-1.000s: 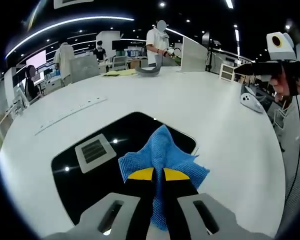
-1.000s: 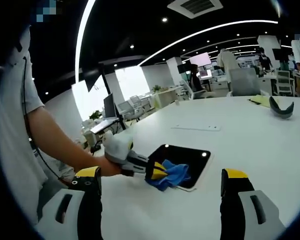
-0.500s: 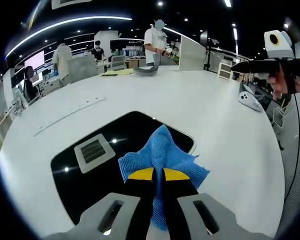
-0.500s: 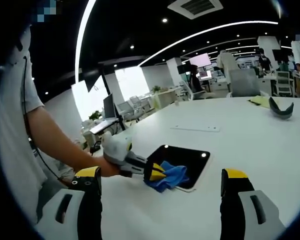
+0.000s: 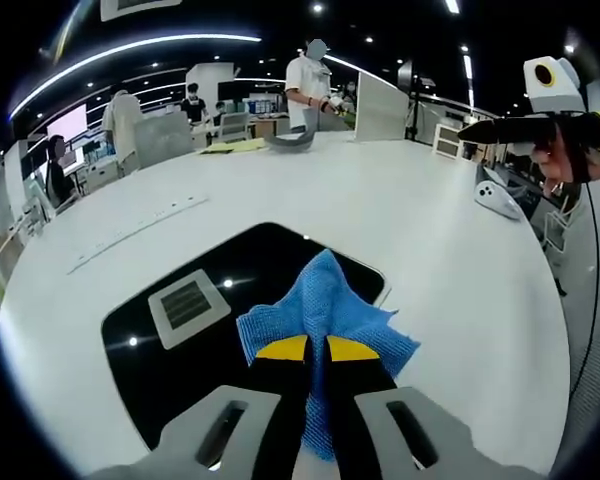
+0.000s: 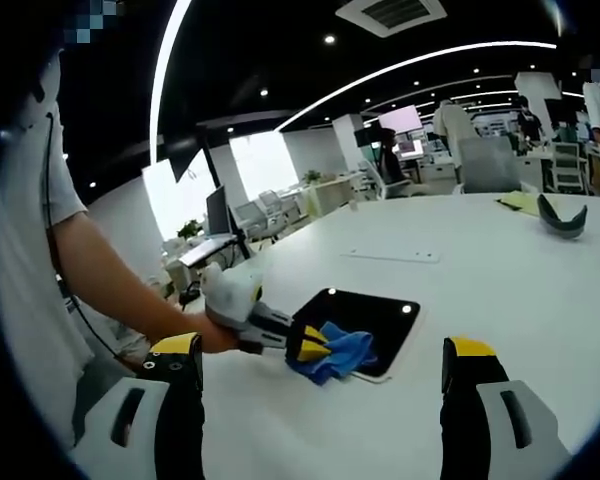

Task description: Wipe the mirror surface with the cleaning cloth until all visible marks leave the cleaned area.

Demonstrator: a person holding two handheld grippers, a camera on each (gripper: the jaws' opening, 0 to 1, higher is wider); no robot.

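The left tool (image 5: 316, 350) pinched the blue cleaning cloth (image 5: 325, 310) at the mirror's (image 5: 220, 300) near edge; most glass ahead looked unwiped. The right tool (image 6: 320, 375) hung wide open, empty.

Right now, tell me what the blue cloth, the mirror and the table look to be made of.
Blue cloth: soft woven fabric, probably microfibre; nubbly matte weave, limp folds, fuzzy edges.
Mirror: glass or polished glossy panel; it looks black and reflects ceiling lights and a vent sharply.
Table: smooth white top, likely laminate or painted board; even satin sheen, no grain.
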